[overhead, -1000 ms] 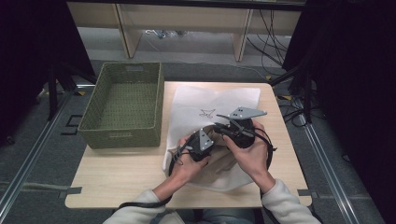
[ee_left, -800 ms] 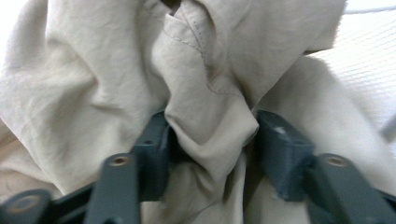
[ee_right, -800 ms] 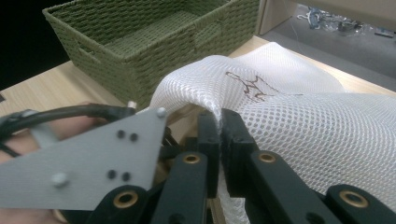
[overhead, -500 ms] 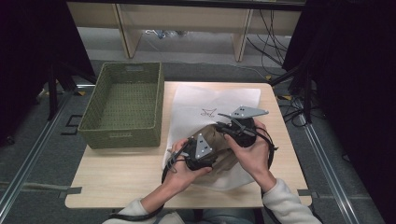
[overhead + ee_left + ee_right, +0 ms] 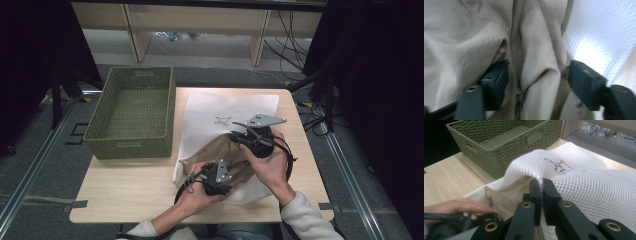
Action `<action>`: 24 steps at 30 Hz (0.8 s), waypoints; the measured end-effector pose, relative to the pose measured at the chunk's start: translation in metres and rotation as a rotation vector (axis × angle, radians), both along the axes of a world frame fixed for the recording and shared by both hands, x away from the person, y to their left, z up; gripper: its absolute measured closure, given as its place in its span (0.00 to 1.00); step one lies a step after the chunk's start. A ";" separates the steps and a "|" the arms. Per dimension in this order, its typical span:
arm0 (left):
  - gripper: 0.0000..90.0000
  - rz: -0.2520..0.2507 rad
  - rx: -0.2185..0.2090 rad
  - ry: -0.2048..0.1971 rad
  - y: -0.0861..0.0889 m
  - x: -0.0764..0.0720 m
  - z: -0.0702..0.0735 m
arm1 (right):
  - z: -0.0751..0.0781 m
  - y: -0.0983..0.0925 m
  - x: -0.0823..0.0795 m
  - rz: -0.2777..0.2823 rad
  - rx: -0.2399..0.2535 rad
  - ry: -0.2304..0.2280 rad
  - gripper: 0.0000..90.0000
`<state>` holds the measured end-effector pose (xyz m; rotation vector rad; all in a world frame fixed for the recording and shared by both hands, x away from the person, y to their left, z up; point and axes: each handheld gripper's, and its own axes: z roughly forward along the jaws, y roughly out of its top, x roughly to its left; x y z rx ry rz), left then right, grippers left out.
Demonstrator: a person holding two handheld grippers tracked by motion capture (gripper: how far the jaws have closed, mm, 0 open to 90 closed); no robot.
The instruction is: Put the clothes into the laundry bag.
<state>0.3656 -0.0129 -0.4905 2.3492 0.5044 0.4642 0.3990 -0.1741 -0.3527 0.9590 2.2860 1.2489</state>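
Observation:
A white mesh bag (image 5: 225,107) lies flat on the table, and a beige garment (image 5: 210,150) sticks out of its near opening. My right gripper (image 5: 236,138) is shut on the bag's mesh edge (image 5: 584,185) and holds it lifted off the garment. My left gripper (image 5: 230,171) sits nearer the person, over the garment. In the left gripper view its jaws (image 5: 539,80) stand apart around a loose fold of the beige garment (image 5: 469,37). They have just been closing a little, with that fold between them. The pads do not pinch it.
A green woven basket (image 5: 129,146), with nothing in it, stands at the table's left, close to the bag; its wall (image 5: 506,145) rises beyond the mesh. Bare wooden tabletop (image 5: 125,190) lies in front of the basket. Cables trail on the floor behind the table.
My left gripper has slid along the garment toward the near edge of the table, away from the right gripper. Its jaws stand wider than a second ago. The right gripper has kept still.

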 end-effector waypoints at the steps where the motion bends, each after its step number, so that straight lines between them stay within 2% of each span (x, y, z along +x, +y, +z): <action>1: 0.42 0.000 0.000 0.000 0.000 0.000 0.000 | 0.000 0.000 0.000 0.003 0.003 0.002 0.98; 2: 0.46 -0.012 0.018 0.001 -0.003 0.003 -0.005 | -0.001 0.000 0.001 0.004 0.003 0.003 0.98; 4: 0.54 -0.023 0.025 0.002 -0.004 0.004 -0.006 | -0.001 0.000 0.000 0.001 -0.001 0.007 0.98; 5: 0.54 -0.022 0.028 0.001 -0.005 0.004 -0.007 | -0.001 0.000 0.000 0.001 -0.001 0.007 0.98; 7: 0.68 -0.016 0.043 -0.005 -0.008 0.007 -0.010 | -0.001 0.001 0.000 -0.008 0.000 0.018 0.98; 12: 0.80 -0.010 0.053 -0.008 -0.010 0.011 -0.011 | -0.002 0.002 -0.001 -0.011 0.004 0.026 0.98; 13: 0.86 -0.001 0.044 -0.003 -0.010 0.012 -0.011 | -0.002 0.002 0.000 0.001 -0.004 0.014 0.98; 16: 0.92 0.009 0.023 0.004 -0.010 0.014 -0.010 | -0.002 0.002 0.001 0.009 -0.007 0.013 0.98; 17: 0.95 0.023 0.000 0.008 -0.009 0.016 -0.008 | -0.002 0.003 -0.001 -0.006 0.002 0.033 0.98; 18: 0.98 0.033 -0.013 -0.001 -0.007 0.018 -0.005 | -0.001 0.002 0.000 0.009 0.000 0.023 0.98; 19: 0.98 0.036 -0.025 -0.013 -0.006 0.020 -0.001 | -0.001 0.003 -0.002 -0.005 0.008 0.030 0.98; 20: 0.98 0.087 -0.142 -0.047 -0.006 0.022 0.009 | -0.001 0.004 -0.003 -0.004 0.023 0.016 0.98; 21: 0.98 0.087 -0.142 -0.047 -0.006 0.022 0.009 | -0.001 0.004 -0.003 -0.004 0.023 0.016 0.98; 22: 0.98 0.106 -0.143 -0.112 -0.003 0.027 0.026 | 0.003 0.003 -0.003 0.013 0.023 0.005 0.98; 23: 0.98 0.106 -0.143 -0.112 -0.003 0.027 0.026 | 0.003 0.003 -0.003 0.013 0.023 0.005 0.98; 24: 0.98 0.121 -0.151 -0.161 0.000 0.031 0.040 | 0.004 0.003 -0.005 0.017 0.031 0.002 0.98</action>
